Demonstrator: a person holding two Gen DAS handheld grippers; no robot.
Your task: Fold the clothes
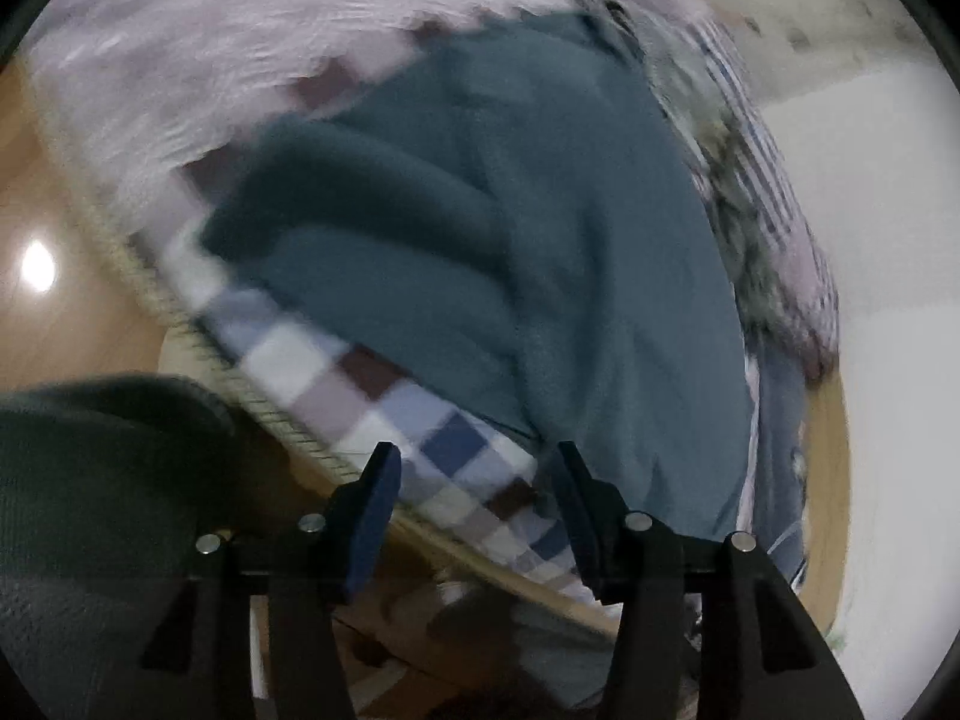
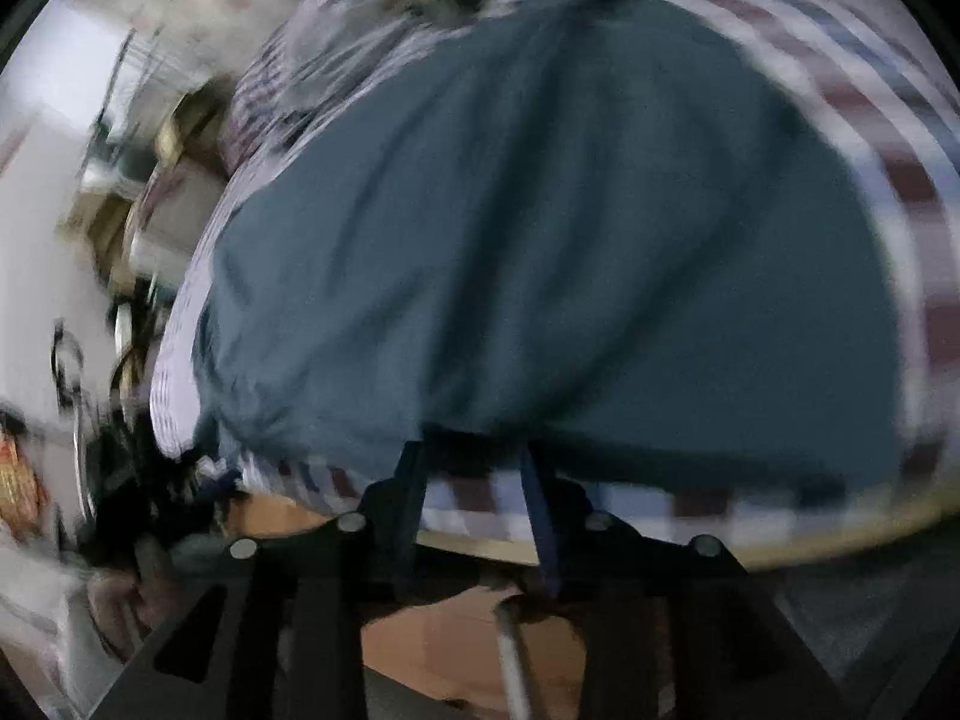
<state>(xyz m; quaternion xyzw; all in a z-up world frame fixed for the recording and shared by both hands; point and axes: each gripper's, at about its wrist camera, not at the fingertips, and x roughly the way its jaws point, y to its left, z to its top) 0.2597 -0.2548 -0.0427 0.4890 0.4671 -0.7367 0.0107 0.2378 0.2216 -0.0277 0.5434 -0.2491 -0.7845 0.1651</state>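
Note:
A teal garment (image 1: 480, 228) lies spread on a bed covered by a checked sheet (image 1: 336, 372), with a thick fold along its left side. My left gripper (image 1: 474, 462) stands open over the sheet near the bed's edge, just short of the garment's near corner, with nothing between its fingers. In the right wrist view the same teal garment (image 2: 540, 240) fills the middle, its near hem lying along the checked sheet (image 2: 924, 228). My right gripper (image 2: 474, 465) is open right at that hem; only sheet shows in the gap. Both views are motion-blurred.
A pinkish blanket (image 1: 180, 60) lies beyond the garment. The bed's braided edge (image 1: 180, 312) borders a wooden floor (image 1: 60, 312). A dark green sleeve (image 1: 90, 450) is at lower left. Another grey-blue garment (image 1: 780, 420) hangs at the right. Blurred clutter (image 2: 120, 300) stands left of the bed.

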